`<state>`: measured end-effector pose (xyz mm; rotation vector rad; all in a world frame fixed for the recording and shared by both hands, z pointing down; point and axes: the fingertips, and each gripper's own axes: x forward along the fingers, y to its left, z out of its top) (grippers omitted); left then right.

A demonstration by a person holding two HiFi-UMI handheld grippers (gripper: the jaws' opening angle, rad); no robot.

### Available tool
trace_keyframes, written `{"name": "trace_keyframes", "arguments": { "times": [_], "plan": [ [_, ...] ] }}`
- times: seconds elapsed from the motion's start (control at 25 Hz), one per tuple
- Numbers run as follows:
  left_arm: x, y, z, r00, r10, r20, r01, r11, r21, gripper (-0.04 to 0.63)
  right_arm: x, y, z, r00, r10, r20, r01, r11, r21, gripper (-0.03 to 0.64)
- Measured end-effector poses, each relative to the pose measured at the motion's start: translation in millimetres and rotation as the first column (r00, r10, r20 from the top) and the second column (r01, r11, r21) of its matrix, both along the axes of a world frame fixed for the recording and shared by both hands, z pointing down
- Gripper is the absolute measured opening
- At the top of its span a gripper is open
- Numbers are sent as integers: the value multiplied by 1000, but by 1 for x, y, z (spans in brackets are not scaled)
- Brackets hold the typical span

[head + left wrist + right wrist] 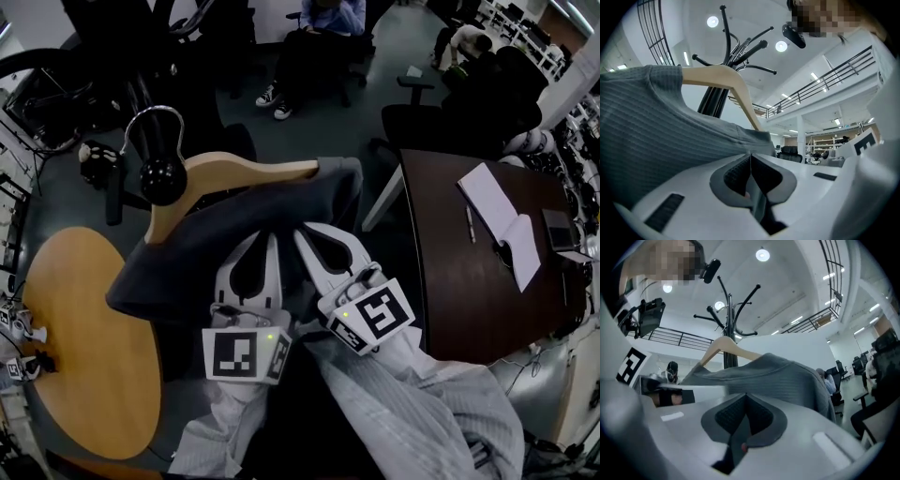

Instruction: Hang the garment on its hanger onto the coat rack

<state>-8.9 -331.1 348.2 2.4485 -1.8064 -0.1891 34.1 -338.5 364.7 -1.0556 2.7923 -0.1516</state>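
The left gripper (273,237) and right gripper (303,231) are pinched shut on the grey garment's (234,230) near edge, by the coat rack (726,42), so a hard tug might slide it off its hanger (253,169)

Dark grey floor (337,122). Round wooden table (84,375) near left. Dark brown desk (450,281) right, open notebook (502,220) on it. Black office chair (422,120) far right. Round ceiling lights (712,21) overhead.
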Motion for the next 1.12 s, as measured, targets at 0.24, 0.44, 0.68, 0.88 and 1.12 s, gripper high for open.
{"name": "trace_keyframes", "arguments": {
  "times": [0.24, 0.44, 0.68, 0.88, 1.12],
  "plan": [
    [-8, -4, 18, 999, -33, 40, 35, 998, -48, 5, -15, 2, 10, 993, -10, -119, 16, 999, 43, 2],
    [-12, 2, 30, 993, -29, 113, 37, 997, -70, 5, -26, 10, 19, 992, -55, -116, 56, 998, 11, 2],
    [-17, 3, 36, 992, -24, 125, 35, 995, -88, 5, -32, 11, 26, 991, -64, -116, 65, 998, 6, 0],
    [-20, 3, 39, 993, -49, 109, 59, 994, -93, 5, -31, 12, 27, 992, -60, -107, 59, 998, -11, 1],
    [-20, 4, 45, 991, -37, 130, 51, 992, -111, 5, -33, 14, 32, 990, -74, -119, 73, 997, -12, 0]
  ]
}}
